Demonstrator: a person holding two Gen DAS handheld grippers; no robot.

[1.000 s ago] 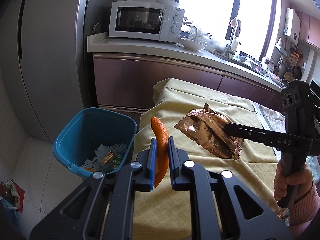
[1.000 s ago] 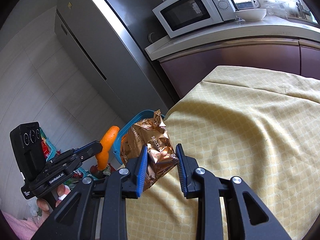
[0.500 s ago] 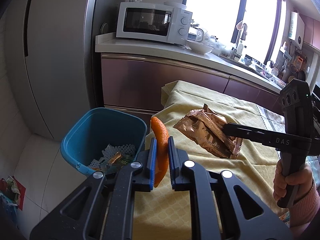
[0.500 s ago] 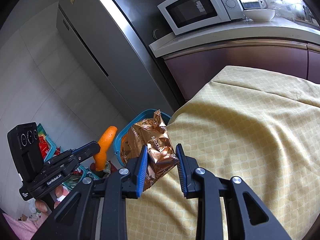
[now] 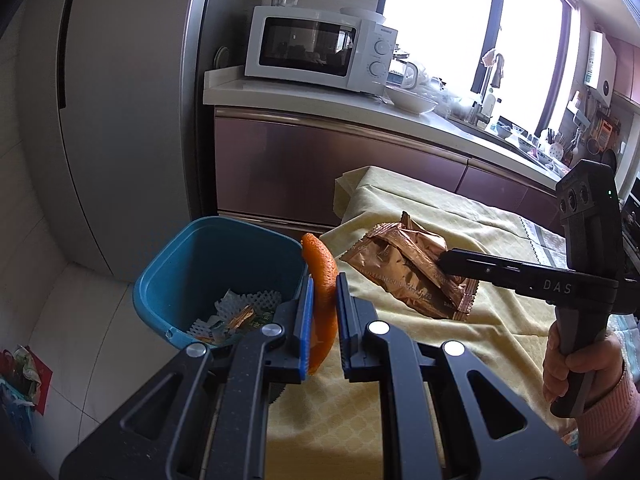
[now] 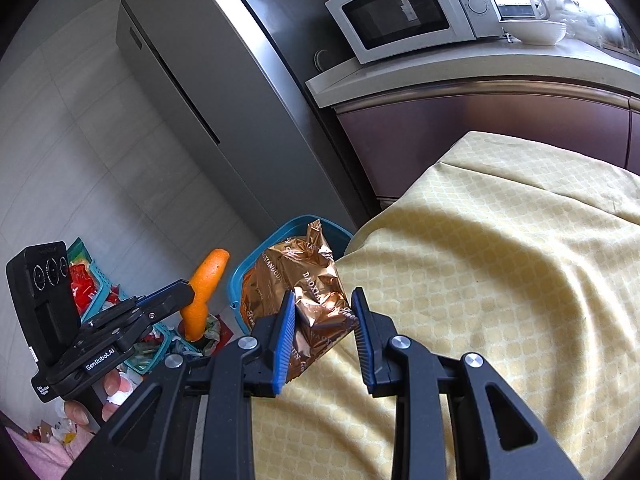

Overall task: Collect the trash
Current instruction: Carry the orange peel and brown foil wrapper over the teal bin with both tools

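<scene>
Trash is carried in both tongs, and the blue bin (image 5: 224, 280) serves as the landmark for every place named. Farthest left of the bin, on the floor, a heap of coloured packaging (image 6: 88, 280) is seen past the left tool's body. The bin itself stands on the floor against the draped end of the bench (image 5: 420, 360), its mouth open upward, with white mesh and wrappers already lying at its bottom.

Just right of the bin's near rim, the orange peel (image 5: 320, 292) is held in the left tongs (image 5: 322, 320). The blue pads are clenched on its lower half, and its long axis is stood nearly upright with the tip bent toward the bin. The peel is judged to hang just beside the rim rather than above the opening, so a short shift to the left is called for before it is let go. Of the two hands, the left is the nearer to the bin.

Farther right of the bin, over the yellow cloth, the copper foil wrapper (image 5: 412, 264) is gripped in the right tongs (image 6: 322, 328). These are set wider, closed on the crumpled foil at one end, and the wrapper's length is pointed out ahead of the tongs toward the bin. A longer carry across the bench edge is judged necessary for this piece.
</scene>
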